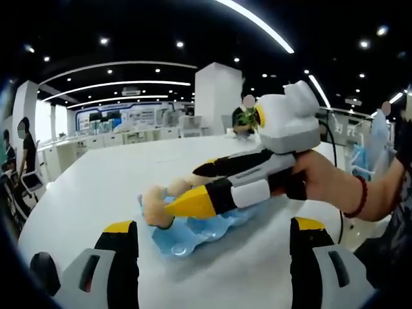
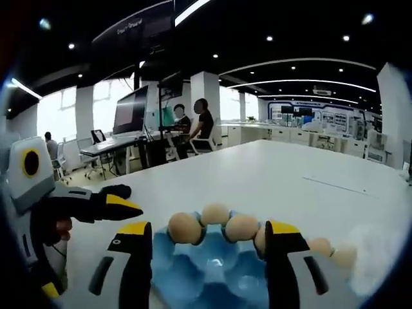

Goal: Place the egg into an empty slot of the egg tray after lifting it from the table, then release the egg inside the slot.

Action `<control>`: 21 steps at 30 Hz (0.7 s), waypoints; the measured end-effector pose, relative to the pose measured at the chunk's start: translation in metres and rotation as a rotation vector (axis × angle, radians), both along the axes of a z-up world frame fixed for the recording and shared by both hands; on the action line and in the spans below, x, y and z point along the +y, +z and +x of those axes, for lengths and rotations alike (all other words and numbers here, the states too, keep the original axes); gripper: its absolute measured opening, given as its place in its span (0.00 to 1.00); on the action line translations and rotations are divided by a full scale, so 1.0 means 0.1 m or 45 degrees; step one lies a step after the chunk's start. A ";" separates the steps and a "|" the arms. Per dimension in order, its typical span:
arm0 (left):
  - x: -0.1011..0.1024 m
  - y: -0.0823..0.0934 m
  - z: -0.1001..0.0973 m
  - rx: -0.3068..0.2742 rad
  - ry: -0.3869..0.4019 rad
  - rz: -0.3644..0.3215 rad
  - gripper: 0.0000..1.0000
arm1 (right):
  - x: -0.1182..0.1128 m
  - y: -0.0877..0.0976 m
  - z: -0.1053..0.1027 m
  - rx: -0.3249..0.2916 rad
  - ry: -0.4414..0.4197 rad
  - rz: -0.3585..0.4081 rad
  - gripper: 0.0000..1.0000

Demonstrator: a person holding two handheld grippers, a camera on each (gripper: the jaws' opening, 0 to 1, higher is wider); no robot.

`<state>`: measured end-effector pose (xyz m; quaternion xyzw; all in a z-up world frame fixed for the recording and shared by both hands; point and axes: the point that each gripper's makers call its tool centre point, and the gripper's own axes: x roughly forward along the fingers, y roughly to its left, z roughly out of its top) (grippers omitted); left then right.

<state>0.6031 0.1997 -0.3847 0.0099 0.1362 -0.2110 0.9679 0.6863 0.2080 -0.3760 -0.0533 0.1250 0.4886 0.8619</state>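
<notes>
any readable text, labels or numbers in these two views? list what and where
None readable.
Dark overhead sign, right gripper view: pale lettering, too small and blurred to read.
Blue wall displays, left gripper view: too far to read.
Egg tray, eggs, both grippers: no markings visible.

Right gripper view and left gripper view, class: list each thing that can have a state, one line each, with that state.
egg tray: lying on the table, several eggs along its far side, near slots empty.
eggs: seated in the tray's slots.
left gripper: jaws apart, holding nothing.
right gripper: jaws apart over the tray, holding nothing.
table: bearing the tray.
</notes>
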 end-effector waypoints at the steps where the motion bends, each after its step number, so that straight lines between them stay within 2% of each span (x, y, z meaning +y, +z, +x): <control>1: -0.01 0.00 0.00 -0.001 -0.004 0.000 1.00 | -0.05 0.02 0.02 0.003 -0.009 0.013 0.76; 5: -0.04 0.00 0.02 0.002 -0.018 -0.004 1.00 | -0.18 0.02 0.07 0.051 -0.036 0.022 0.79; 10: -0.08 0.01 0.01 -0.005 -0.030 -0.012 1.00 | -0.31 0.01 0.12 0.017 -0.072 -0.009 0.81; 21: -0.12 0.03 0.01 -0.009 -0.034 -0.004 1.00 | -0.47 0.01 0.12 0.026 -0.085 -0.021 0.86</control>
